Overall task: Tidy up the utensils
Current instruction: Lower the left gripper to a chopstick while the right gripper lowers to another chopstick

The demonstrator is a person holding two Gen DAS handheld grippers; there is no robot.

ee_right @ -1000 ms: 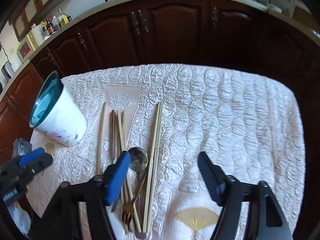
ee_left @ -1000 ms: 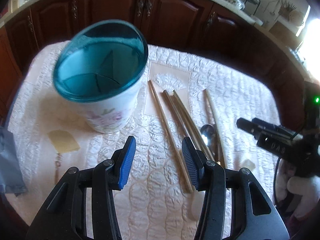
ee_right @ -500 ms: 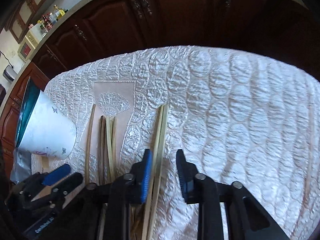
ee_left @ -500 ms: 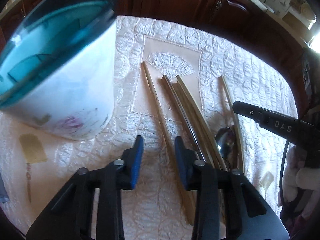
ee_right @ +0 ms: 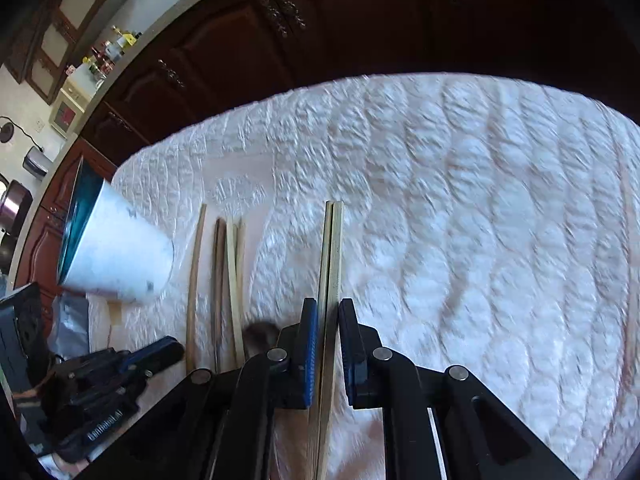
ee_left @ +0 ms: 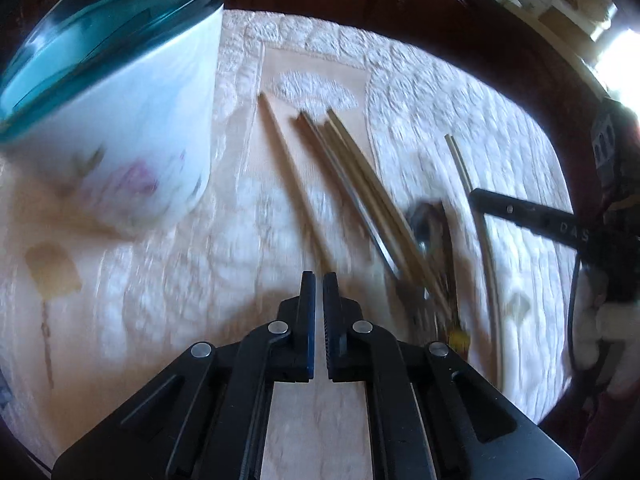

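A pair of pale wooden chopsticks is pinched by the right gripper on the white quilted tablecloth. A single tan chopstick is reached by the left gripper, jaws nearly pressed together; grip cannot be confirmed. The teal-rimmed white floral cup is seen left of the utensils.

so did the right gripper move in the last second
Yes. The right gripper came down and forward over the tablecloth, its jaws narrowing from wide open to straddle the chopstick pair.

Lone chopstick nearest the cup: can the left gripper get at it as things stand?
Probably yes: the left gripper sits right at the lone chopstick's near end, nothing between them; its jaws are nearly closed, though, and the cup stands clear.
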